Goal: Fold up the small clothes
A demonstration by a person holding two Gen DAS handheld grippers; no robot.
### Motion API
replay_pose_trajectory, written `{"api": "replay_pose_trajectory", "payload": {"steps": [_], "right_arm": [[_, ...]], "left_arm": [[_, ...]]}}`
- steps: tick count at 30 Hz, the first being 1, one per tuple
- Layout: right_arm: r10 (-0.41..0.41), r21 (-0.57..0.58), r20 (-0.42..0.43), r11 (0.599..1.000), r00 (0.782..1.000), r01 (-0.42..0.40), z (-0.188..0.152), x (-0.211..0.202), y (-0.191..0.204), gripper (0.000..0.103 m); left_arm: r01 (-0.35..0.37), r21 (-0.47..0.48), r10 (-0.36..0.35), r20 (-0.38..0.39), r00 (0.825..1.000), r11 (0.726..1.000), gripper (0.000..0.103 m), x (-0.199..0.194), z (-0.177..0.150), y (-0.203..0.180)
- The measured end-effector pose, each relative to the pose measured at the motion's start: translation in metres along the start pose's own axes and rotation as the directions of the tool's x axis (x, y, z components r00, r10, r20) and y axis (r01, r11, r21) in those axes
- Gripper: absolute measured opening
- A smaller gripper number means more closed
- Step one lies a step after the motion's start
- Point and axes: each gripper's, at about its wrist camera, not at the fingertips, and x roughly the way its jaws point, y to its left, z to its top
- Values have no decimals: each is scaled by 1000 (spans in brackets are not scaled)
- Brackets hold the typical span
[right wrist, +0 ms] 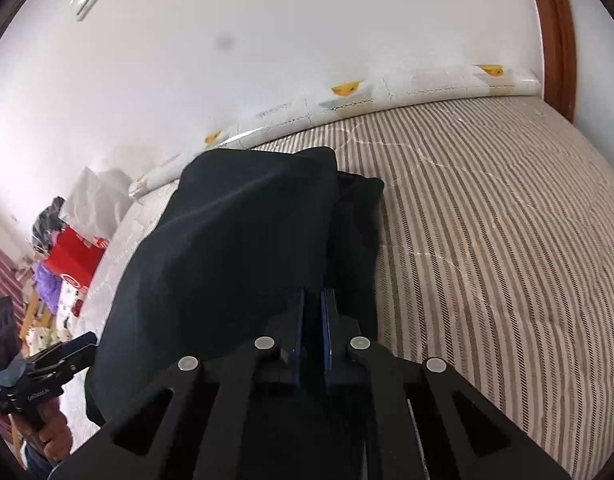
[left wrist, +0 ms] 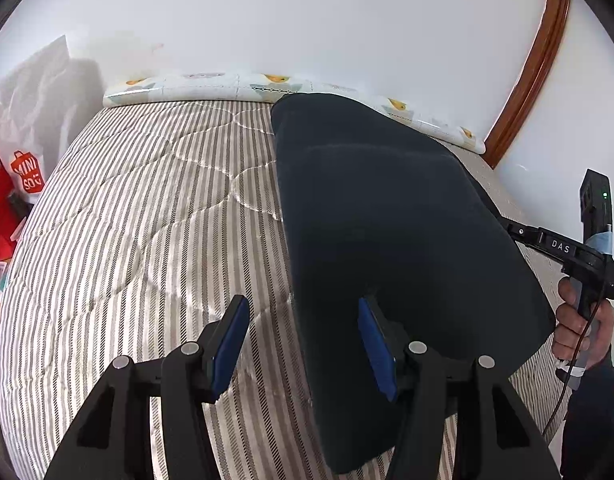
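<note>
My right gripper (right wrist: 312, 320) points down over the bed, its blue pads nearly together and clamped on a fold of the dark navy, soft cloth garment (right wrist: 235, 248); the cloth rises from the pinch and drapes away to the left and far side. The garment lies on the grey-and-cream striped quilted mattress (right wrist: 487, 220), toward its left half in the right wrist view, with a second dark layer showing just right of the lifted fold. My left gripper (left wrist: 303, 344) stands with its jaws apart: the right blue pad (left wrist: 373, 344) sits against the near left edge of the garment (left wrist: 387, 220), the left pad over bare striped mattress (left wrist: 147, 220); no cloth is pinched between them. A rolled white sheet with yellow prints (left wrist: 235, 86) lies along the far edge by the white wall. A white shopping bag with an orange logo (left wrist: 27, 168) stands at far left.
</note>
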Motion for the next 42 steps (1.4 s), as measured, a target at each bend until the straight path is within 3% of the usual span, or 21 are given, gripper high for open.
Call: {"api": "replay_pose_trajectory", "payload": {"steps": [5, 12, 15, 16, 20, 21, 22, 23, 32, 40, 42], "right_arm": [[-119, -62, 26, 991, 992, 121, -4, -11, 13, 5], [-73, -75, 12, 994, 997, 74, -19, -25, 13, 7], [-45, -55, 9, 997, 999, 45, -24, -23, 13, 21], [-43, -48, 3, 998, 999, 43, -24, -20, 13, 30], [-51, -8, 3, 999, 999, 51, -27, -13, 12, 32], [-49, 0, 3, 999, 999, 49, -27, -12, 11, 31], [-49, 5, 7, 999, 999, 49, -27, -12, 11, 23], [-55, 4, 7, 998, 998, 55, -27, -12, 11, 5], [-62, 14, 67, 998, 996, 61, -25, -32, 6, 3], [-173, -87, 72, 980, 982, 179, -34, -38, 16, 2], [-169, -93, 64, 980, 984, 174, -36, -40, 13, 2]], "left_arm": [[-1, -3, 1, 0, 1000, 1000, 54, -3, -5, 3], [7, -12, -7, 1, 1000, 1000, 54, -6, -8, 4], [10, -15, -11, -1, 1000, 1000, 54, -8, -8, 4], [7, -13, -7, -1, 1000, 1000, 54, -8, -9, 4], [-6, -9, 6, -1, 1000, 1000, 54, -11, -10, 2], [-8, -5, 8, 2, 1000, 1000, 54, -12, -11, 2], [-11, -2, 11, 3, 1000, 1000, 54, -13, -11, 2], [-14, -3, 14, 4, 1000, 1000, 54, -13, -11, 2], [-24, -12, 24, 12, 1000, 1000, 54, -13, -12, 2], [-27, -27, 27, 18, 999, 999, 54, -11, -13, 3], [-36, -6, 36, 20, 999, 999, 54, -11, -11, 1]]}}
